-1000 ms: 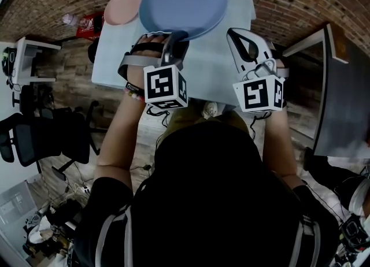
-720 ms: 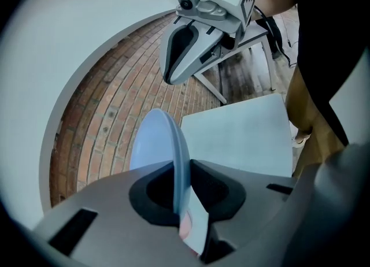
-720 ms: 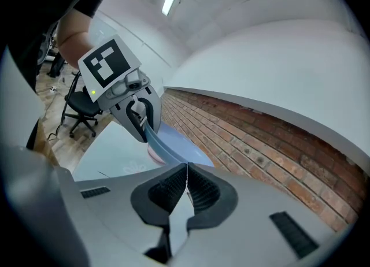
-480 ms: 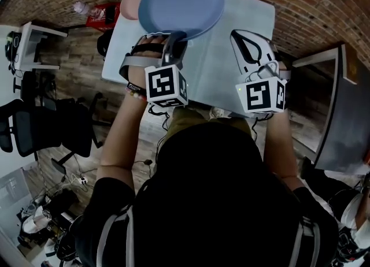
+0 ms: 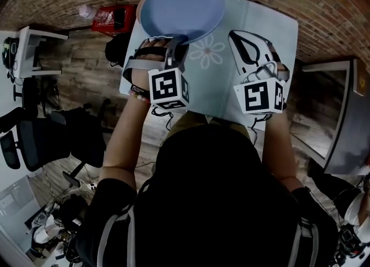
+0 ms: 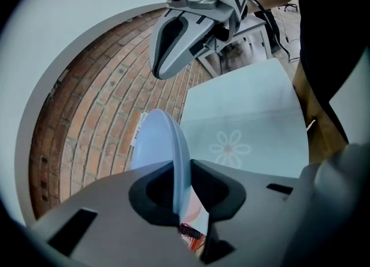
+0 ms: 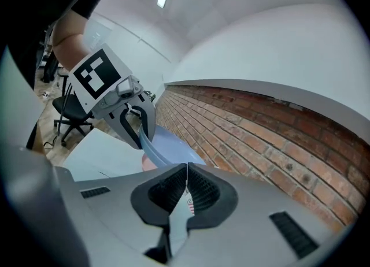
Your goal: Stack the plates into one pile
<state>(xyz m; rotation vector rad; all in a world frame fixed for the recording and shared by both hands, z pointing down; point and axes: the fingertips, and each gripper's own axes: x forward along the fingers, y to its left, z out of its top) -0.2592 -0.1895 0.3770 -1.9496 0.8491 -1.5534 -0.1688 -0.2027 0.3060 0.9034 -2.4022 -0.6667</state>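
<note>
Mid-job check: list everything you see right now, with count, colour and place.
blue plate: one, blue, held over the table's far left
pink plate: one, pink, mostly hidden under the blue plate
table: one, pale blue with a flower print, in front of the person
red crate: one, red, on the floor left of the table
office chairs: two, black, on the floor at left
left claw: one, grey, shut on the blue plate's rim
right claw: one, grey, shut, empty

The plate (image 5: 182,8) hangs over the table's (image 5: 231,93) far-left corner — apparently above a second plate (image 7: 149,162) — left of the right gripper (image 5: 238,36).
</note>
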